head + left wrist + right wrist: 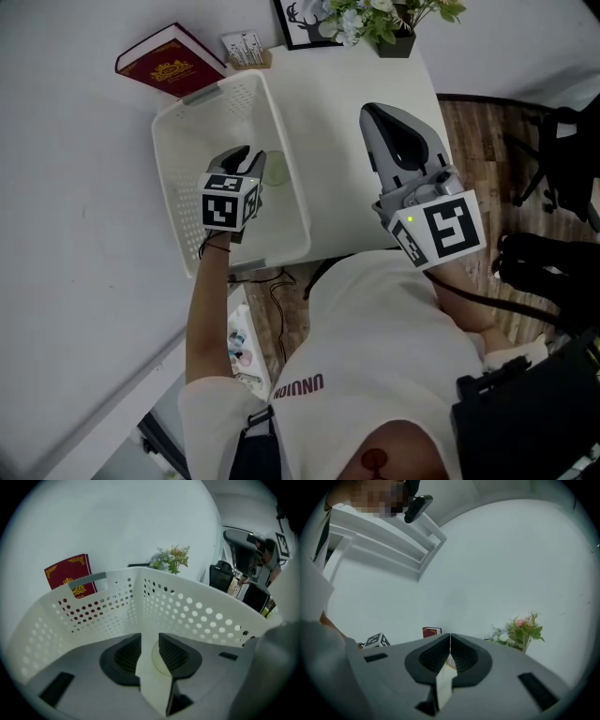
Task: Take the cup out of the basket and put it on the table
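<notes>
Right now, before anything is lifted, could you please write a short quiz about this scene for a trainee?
1. True or false: the jaws of the right gripper stand apart.
2. Choose one. The cup is: A beside the basket; B inside the basket; C between the right gripper's jaws.
3. Fill in the missing word: the left gripper reaches into the basket with its jaws ____.

Key
1. False: they are together, with nothing between them.
2. B.
3. Apart.
</notes>
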`<state>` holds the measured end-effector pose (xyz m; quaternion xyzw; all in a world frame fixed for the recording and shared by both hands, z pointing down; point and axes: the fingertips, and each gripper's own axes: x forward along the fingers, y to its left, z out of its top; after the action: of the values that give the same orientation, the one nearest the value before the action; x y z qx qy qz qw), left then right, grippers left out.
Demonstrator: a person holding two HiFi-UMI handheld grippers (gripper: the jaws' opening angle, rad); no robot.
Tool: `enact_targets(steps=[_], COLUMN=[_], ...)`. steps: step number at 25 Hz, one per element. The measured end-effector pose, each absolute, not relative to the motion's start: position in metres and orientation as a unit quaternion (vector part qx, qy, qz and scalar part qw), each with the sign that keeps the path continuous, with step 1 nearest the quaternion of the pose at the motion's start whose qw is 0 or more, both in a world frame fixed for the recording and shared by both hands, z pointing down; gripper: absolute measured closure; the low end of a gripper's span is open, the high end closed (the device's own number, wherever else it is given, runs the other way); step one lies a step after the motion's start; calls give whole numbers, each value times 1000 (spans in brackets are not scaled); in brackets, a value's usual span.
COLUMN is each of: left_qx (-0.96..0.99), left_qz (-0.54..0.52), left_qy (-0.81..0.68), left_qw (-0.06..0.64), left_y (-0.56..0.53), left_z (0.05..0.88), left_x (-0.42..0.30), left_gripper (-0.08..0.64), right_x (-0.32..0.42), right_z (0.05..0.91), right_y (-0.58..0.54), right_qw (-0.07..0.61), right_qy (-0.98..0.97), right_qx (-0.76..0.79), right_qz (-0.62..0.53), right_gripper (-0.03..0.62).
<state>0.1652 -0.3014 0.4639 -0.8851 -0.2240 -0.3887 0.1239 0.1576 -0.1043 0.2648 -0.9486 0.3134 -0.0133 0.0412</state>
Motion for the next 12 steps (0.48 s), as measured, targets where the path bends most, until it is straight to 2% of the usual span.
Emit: enact_targets(steps=[12], left_qx=[-851], left_qz=[-439], left_qy=[-250], left_qw=[143], left_y=[-304], left_z=[503], left_x=[164], left_gripper=[445], right_x=[159], right_z=[266], right_y=[-99], right_qw=[35], right_qy=[308], right_qx=[-951], right_qz=[-17], right_gripper=[572])
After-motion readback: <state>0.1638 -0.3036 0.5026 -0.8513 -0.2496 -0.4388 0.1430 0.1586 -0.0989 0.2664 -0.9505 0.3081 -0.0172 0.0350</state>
